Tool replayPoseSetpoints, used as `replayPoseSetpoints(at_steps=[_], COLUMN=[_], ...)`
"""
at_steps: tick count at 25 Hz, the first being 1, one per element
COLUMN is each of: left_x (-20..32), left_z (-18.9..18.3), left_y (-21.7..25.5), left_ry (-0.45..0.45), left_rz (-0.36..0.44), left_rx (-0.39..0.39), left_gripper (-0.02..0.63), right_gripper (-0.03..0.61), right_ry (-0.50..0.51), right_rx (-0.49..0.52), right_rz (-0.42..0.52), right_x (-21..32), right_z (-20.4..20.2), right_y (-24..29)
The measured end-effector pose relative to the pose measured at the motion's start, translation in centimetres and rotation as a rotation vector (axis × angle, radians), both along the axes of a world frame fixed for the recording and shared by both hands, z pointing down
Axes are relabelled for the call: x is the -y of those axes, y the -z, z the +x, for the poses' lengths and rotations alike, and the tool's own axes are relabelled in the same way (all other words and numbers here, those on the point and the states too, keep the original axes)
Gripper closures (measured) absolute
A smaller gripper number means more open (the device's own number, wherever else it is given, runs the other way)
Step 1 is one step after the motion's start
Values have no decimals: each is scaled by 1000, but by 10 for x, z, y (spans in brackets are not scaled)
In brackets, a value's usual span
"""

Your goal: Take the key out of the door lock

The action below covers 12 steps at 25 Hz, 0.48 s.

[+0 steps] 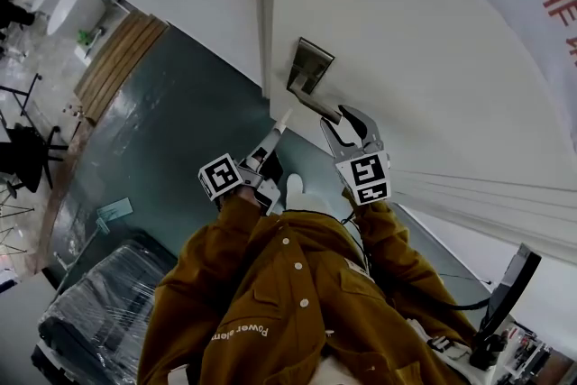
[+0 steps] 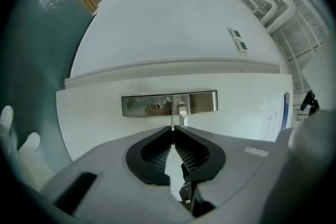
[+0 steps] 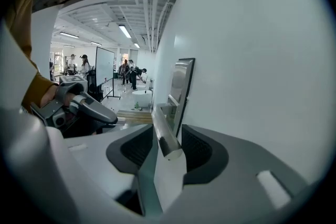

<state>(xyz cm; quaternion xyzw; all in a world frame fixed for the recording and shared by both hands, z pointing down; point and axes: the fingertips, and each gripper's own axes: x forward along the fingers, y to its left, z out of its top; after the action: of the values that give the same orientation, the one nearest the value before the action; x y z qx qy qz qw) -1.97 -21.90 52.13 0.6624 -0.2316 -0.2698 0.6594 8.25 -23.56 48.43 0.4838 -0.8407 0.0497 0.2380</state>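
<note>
My left claw (image 2: 172, 132) is clenched on the key (image 2: 171, 124), a thin blade seen edge-on, poking from the tips at the centre of the left gripper view. The key is out of the lock. The keyhole (image 2: 156, 106) sits empty in the metal lock plate (image 2: 137, 105), just up and left of the key's tip, with a gap of white door (image 2: 100, 123) between them. The key's long axis runs along my claw and points at the door, so I judge the coming move to be a plain pull away along that line. Right of the keyhole the handle (image 2: 181, 108) sticks out, near the key's path but not across it. Further right, in the head view, my right claw (image 1: 354, 123) is released, its jaws apart on either side of the handle without pinching it.
</note>
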Motion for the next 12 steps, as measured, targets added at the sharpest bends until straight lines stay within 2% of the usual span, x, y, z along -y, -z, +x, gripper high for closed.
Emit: replayPoseSetpoints(at_steps=[2,4,5,7,12], left_x=[-12,-21,-25,-33,-47], left_z=[-6,-10,-12,-19,-33], left_y=[7,24,33,45,67], left_ry=[5,19,26,40,61], left_rz=[-12,-11,-10,-7,18], left_rx=[20,2,-3,2,29], left_gripper=[591,589,589,589,589], right_gripper=[400,404,430,572,574], right_ry=[-3,-6,-12,-30,-33], right_rx=[18,46,64,96,116], right_rz=[27,54,70,96,96], right_x=[-5,-11,-15,-21,-35], right_z=[-5,-10,-12,-15,-26], right_y=[11,23,30,39,40])
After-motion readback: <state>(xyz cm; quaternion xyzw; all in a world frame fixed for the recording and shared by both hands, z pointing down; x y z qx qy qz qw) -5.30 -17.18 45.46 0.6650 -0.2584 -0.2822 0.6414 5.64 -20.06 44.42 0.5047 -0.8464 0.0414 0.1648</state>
